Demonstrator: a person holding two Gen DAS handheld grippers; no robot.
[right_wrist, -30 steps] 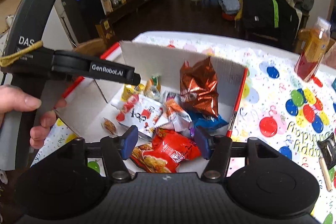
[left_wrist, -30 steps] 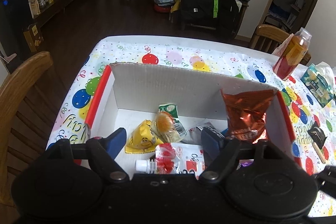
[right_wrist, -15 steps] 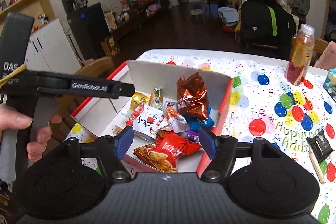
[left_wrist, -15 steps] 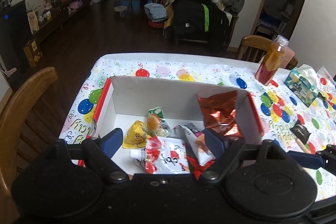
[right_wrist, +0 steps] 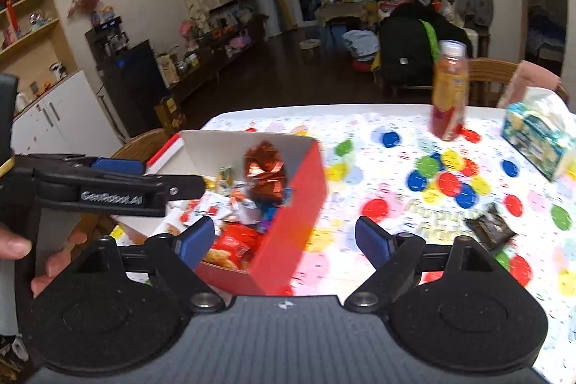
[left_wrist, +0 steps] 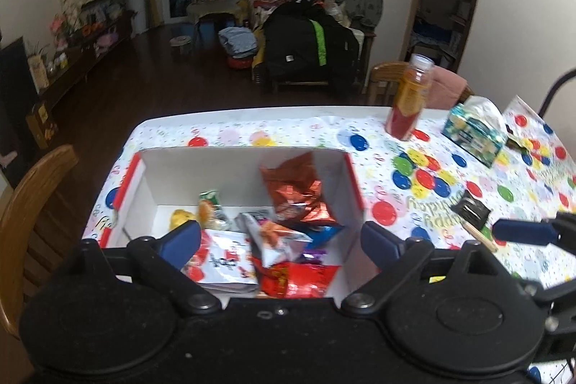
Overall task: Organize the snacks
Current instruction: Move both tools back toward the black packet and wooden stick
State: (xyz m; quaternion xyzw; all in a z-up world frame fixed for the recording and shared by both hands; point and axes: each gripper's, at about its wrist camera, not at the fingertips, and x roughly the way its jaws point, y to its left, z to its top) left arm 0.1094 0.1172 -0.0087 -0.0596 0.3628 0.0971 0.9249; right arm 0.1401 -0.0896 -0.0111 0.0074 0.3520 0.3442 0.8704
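A red-and-white cardboard box (left_wrist: 237, 164) (right_wrist: 306, 189) sits on the balloon tablecloth and holds several snack packets, with a copper foil bag (left_wrist: 295, 189) (right_wrist: 264, 168) leaning at its back right. My left gripper (left_wrist: 280, 242) is open and empty above the box's near end; it also shows from the side in the right wrist view (right_wrist: 118, 182). My right gripper (right_wrist: 284, 240) is open and empty, over the box's right wall. A small black snack packet (left_wrist: 471, 207) (right_wrist: 491, 225) lies on the cloth right of the box.
A juice bottle (left_wrist: 408, 99) (right_wrist: 448, 92) and a teal tissue pack (left_wrist: 475, 128) (right_wrist: 536, 132) stand at the far right of the table. Wooden chairs stand at the left (left_wrist: 25, 204) and far side (left_wrist: 387, 78). A wooden stick (left_wrist: 480, 234) lies by the black packet.
Both grippers have risen and pulled back from the box, and their jaws have opened wider. The right gripper has shifted right, from over the snacks to over the box's right wall.
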